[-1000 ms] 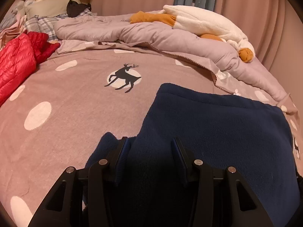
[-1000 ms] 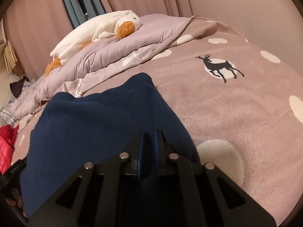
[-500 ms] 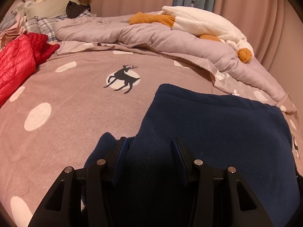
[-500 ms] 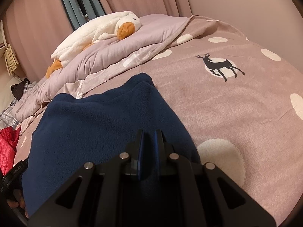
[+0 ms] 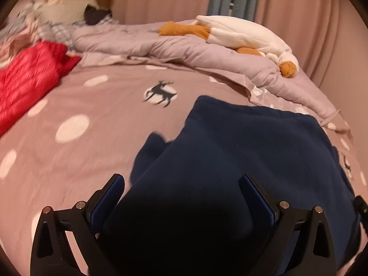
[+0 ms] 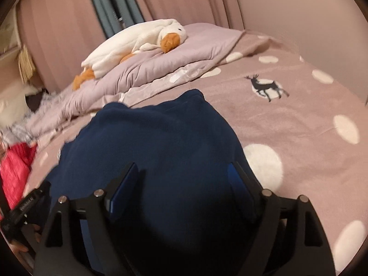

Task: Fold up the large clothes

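A red jacket is lying at nine o'clock on the bed, with a plush goose resting at one o'clock on the bunched duvet. The navy fleece garment is lying folded at the bed's near centre. The left claw is opening, pads apart and clear of the fleece beneath. The right claw is opening likewise, gripping nothing.

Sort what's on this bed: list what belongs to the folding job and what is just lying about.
Job: navy fleece garment; left gripper, jaws opening; right gripper, jaws opening.

Lying about: red puffer jacket; plush goose; lilac duvet; deer-print bedspread.
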Tool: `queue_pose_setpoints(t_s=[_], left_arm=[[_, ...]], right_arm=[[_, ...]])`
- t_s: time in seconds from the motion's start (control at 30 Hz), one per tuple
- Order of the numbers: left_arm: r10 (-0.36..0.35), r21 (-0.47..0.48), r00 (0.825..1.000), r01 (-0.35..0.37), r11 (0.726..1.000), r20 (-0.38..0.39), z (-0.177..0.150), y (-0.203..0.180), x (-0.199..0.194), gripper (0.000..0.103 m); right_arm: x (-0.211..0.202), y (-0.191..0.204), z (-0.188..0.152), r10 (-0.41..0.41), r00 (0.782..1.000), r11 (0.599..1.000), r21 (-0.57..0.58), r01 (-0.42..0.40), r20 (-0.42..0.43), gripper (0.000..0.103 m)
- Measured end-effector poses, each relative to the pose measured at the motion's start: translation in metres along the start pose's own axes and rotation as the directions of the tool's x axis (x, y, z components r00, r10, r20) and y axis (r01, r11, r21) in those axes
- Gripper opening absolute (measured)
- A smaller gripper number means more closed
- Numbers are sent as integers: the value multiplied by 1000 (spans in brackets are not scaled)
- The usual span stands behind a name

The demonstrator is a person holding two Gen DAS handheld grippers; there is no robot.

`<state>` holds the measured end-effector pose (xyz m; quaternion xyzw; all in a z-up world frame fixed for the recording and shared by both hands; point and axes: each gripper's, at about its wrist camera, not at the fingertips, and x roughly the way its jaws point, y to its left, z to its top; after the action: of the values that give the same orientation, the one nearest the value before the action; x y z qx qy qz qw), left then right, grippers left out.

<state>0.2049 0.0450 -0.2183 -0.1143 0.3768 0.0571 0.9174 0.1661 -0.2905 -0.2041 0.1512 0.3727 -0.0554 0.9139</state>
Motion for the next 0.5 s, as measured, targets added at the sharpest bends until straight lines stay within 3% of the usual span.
queue_pose_setpoints(t_s=[0.1, 0.23, 0.33, 0.4, 0.5], left_arm=[[8, -38, 1000, -8, 999, 13, -9, 14, -17, 100], [70, 5, 996, -71, 997, 57, -17, 19, -36, 101], [169, 55, 981, -174, 983, 92, -24, 22, -44, 101], [174, 62, 977, -182, 981, 122, -29, 31, -52, 101], [169, 42, 980, -174, 984, 101, -31, 43, -52, 101]], right_arm=[[-17, -1, -7, 31, 999, 999, 18, -31, 7, 82], [-32, -7, -15, 36, 999, 999, 38, -36, 4, 83], [-39, -11, -20, 6, 1000, 1000, 25, -7, 7, 83], [-42, -19, -21, -2, 1000, 999, 41, 2, 5, 83], [-46, -29, -23, -14, 1000, 997, 72, 13, 6, 83]])
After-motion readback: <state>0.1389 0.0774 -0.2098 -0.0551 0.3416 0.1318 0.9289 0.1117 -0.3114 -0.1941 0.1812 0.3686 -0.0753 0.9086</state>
